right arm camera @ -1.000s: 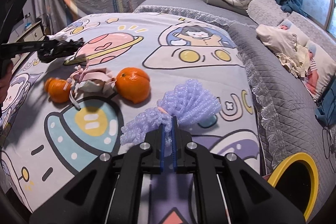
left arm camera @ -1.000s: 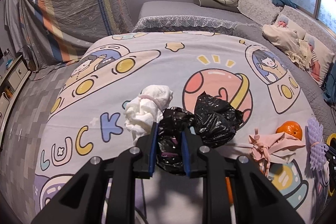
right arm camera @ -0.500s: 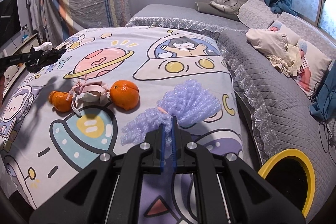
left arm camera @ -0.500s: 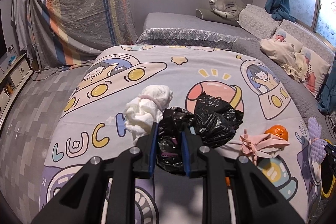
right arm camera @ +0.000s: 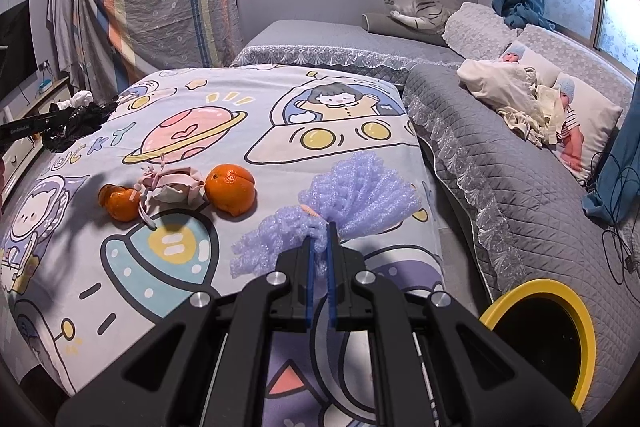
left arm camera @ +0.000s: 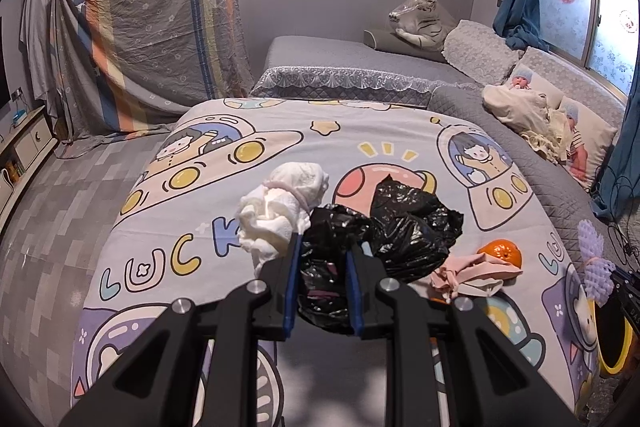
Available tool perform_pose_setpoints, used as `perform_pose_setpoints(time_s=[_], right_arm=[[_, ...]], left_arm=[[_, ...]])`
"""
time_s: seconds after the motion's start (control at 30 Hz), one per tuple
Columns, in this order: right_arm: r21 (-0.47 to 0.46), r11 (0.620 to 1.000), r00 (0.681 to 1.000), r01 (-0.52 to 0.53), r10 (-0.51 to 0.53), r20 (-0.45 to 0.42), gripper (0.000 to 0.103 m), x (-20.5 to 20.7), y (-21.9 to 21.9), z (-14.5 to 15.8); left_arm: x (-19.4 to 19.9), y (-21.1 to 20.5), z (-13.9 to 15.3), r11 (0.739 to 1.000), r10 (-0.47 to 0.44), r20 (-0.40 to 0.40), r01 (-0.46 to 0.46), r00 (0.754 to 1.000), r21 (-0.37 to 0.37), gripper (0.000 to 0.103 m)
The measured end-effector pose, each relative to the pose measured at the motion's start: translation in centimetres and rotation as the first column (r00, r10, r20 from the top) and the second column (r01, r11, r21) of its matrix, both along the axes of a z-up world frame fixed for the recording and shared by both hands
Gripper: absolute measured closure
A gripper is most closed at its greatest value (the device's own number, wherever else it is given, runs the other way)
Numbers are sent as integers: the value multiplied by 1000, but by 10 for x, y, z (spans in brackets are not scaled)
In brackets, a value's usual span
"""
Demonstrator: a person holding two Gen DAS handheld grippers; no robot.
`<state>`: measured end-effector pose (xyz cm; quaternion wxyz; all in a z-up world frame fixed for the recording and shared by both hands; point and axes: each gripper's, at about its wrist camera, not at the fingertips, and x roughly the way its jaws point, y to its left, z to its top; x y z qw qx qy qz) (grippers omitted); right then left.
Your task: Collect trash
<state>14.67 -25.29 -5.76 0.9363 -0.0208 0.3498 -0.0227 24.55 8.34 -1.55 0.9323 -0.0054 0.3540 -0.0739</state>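
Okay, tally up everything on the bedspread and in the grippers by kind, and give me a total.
Oranges: 2
Pink cloth: 1
Purple foam net: 1, in the right gripper
Black bag: 1, in the left gripper
White paper wad: 1
Total: 6

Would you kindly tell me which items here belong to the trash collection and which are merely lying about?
Job:
- black plastic bag, in left claw
- white tissue wad
- purple foam net, in right claw
- yellow-rimmed bin

Lying about:
- two oranges
- pink cloth
- plush tiger
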Motion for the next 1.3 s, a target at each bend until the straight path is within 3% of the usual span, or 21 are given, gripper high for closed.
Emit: perform_pose_setpoints(time_s=[0.63, 1.3], right_arm=[[-3, 999, 997, 37, -36, 74, 99, -29, -19, 24], [1, 991, 984, 134, -134, 119, 99, -59, -59, 35]], left_arm=[[-33, -4, 40, 1000, -13, 89, 13, 996, -2, 84], [-56, -66, 66, 985, -173, 149, 173, 974, 11, 84]])
